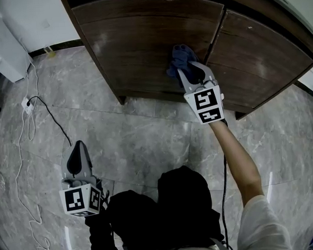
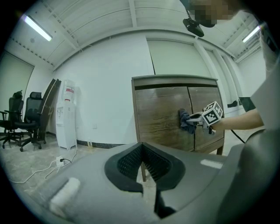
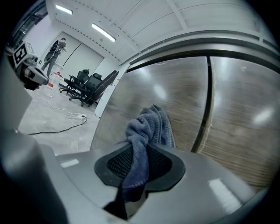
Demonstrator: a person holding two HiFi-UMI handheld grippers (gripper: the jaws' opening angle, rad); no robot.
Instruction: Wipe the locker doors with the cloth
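A dark wooden locker with two doors stands on a grey tiled floor. My right gripper (image 1: pixel 188 69) is shut on a blue-grey cloth (image 1: pixel 181 57) and holds it against the left door (image 1: pixel 142 45), low down and close to the seam with the right door (image 1: pixel 262 55). In the right gripper view the cloth (image 3: pixel 146 131) bunches out between the pads (image 3: pixel 114 164) and touches the wood (image 3: pixel 175 96). My left gripper (image 1: pixel 79 147) hangs low over the floor, far from the locker, jaws together and empty. From the left gripper view (image 2: pixel 142 168) the cloth (image 2: pixel 187 121) shows on the door (image 2: pixel 159 113).
A white water dispenser (image 2: pixel 65 113) stands against the wall left of the locker. A power strip (image 1: pixel 27 104) with trailing cables lies on the floor at the left. Office chairs (image 2: pixel 22 118) stand farther left. The person's dark-clothed legs (image 1: pixel 170 209) fill the lower middle.
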